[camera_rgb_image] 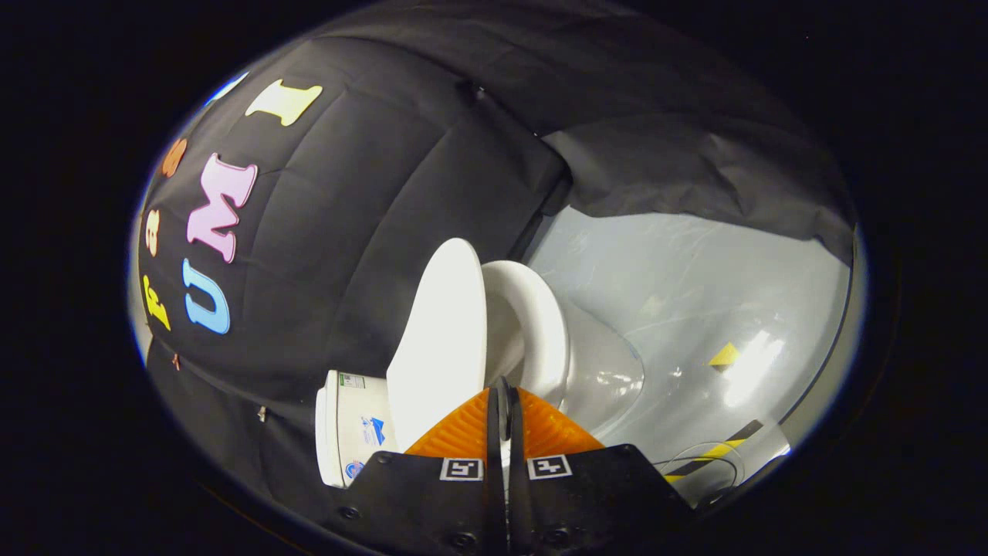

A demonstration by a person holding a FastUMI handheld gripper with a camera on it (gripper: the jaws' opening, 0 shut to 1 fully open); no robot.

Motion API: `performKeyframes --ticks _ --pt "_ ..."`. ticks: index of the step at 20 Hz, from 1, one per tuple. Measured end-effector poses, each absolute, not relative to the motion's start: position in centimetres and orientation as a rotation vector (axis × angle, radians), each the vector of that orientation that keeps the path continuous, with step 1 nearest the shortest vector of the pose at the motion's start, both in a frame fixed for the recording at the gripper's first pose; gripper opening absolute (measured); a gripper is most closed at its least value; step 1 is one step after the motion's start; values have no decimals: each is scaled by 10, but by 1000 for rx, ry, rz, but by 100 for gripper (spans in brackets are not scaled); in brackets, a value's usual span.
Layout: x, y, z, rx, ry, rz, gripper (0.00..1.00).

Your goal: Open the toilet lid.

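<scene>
The view is rolled sideways. A white toilet stands just ahead of my fingers. Its lid (440, 332) is raised, standing close to upright beside the tank (347, 440). The seat ring (540, 332) lies down on the bowl (610, 378), well apart from the lid. My gripper (502, 394) sits just in front of the gap between lid and seat. Its two fingers are pressed almost together with only a thin slit between them, and I see nothing held there. The tips overlap the lower edge of the lid and seat, so contact there is hidden.
Black booth cloth (370, 193) hangs behind the tank and lid. A shiny grey floor (695, 278) spreads beyond the bowl, with a yellow mark (724, 355) and yellow-black tape (722, 448). A thin cable loop (714, 463) lies near the tape.
</scene>
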State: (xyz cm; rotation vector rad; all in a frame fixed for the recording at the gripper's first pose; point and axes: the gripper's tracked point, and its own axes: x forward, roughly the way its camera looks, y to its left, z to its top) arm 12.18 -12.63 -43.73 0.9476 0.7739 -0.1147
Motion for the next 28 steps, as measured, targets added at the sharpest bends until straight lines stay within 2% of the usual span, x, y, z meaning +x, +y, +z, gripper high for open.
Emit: performKeyframes --ticks 13,28 --pt "129 -45 -304 626 681 -107 7" --pt "135 61 -235 241 587 -87 7"
